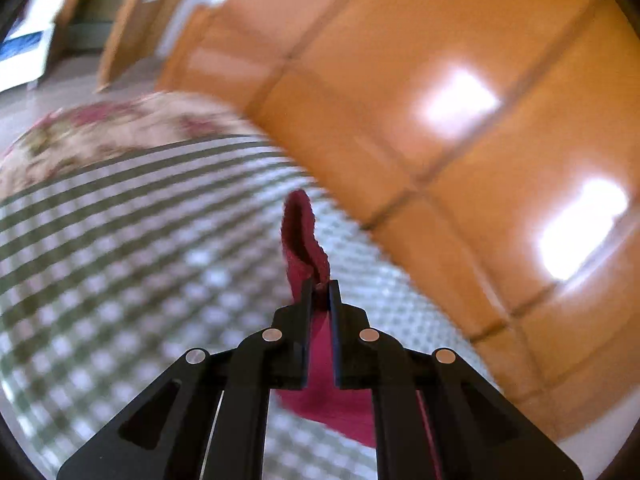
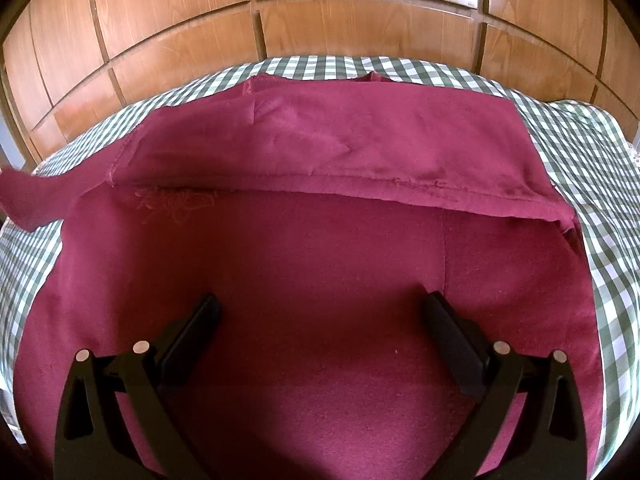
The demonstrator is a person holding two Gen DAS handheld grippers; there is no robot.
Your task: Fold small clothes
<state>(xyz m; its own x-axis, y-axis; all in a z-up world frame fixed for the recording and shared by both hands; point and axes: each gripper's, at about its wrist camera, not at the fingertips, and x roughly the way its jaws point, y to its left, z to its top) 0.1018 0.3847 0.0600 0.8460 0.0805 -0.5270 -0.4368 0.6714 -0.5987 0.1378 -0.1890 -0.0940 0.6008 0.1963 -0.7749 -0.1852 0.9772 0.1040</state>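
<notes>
A maroon garment (image 2: 320,264) lies spread on a green-and-white checked cloth (image 2: 600,216), its far part folded over toward me with a hem line across the middle. My right gripper (image 2: 320,312) is open and empty, hovering just above the garment's near part. In the blurred left wrist view my left gripper (image 1: 320,286) is shut on an edge of the maroon garment (image 1: 304,236), which sticks up past the fingertips and hangs below them above the checked cloth (image 1: 120,264). At the right wrist view's left edge a maroon flap (image 2: 28,196) is lifted off the cloth.
A wooden panelled wall (image 2: 320,12) stands right behind the checked surface and also shows in the left wrist view (image 1: 440,100). A floral cover (image 1: 100,136) lies beyond the checked cloth. A doorway and floor (image 1: 60,60) show at far left.
</notes>
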